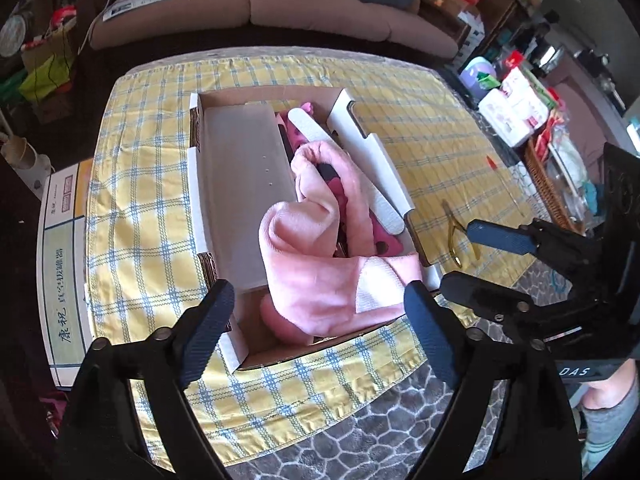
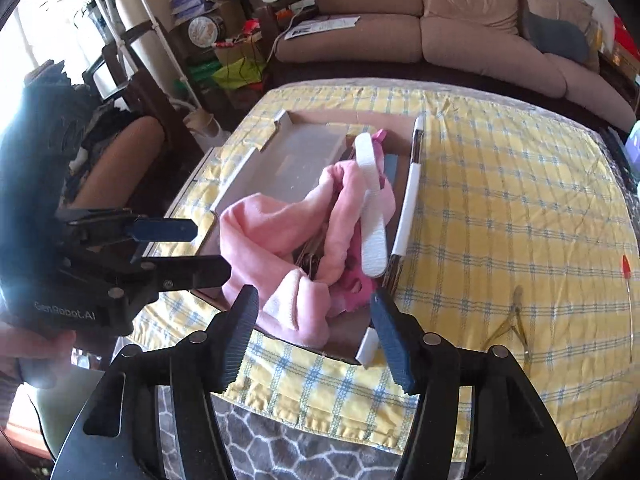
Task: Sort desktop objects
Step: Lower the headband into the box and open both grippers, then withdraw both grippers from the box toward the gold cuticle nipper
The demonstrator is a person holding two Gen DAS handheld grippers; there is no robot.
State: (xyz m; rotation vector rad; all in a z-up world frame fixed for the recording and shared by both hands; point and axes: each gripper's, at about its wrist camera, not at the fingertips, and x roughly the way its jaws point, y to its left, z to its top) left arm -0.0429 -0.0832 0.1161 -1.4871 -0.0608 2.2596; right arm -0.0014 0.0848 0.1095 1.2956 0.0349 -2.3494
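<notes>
Across the left wrist view's centre, the cardboard box (image 1: pixel 224 184) holds a pink towel (image 1: pixel 316 264) and nail file (image 1: pixel 384 196); left tool (image 1: pixel 320 332) released, empty. Lower right in the right view, cuticle nippers (image 2: pixel 514 322) lie on the checked surface (image 2: pixel 500 208); right tool (image 2: pixel 316 340) released, towel hiding the box's contents.

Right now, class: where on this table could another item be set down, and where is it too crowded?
Free: yellow checked cloth between the cardboard box and the gold nippers, and its far strip toward the sofa. Crowded: the box, filled by pink towel and nail file.
</notes>
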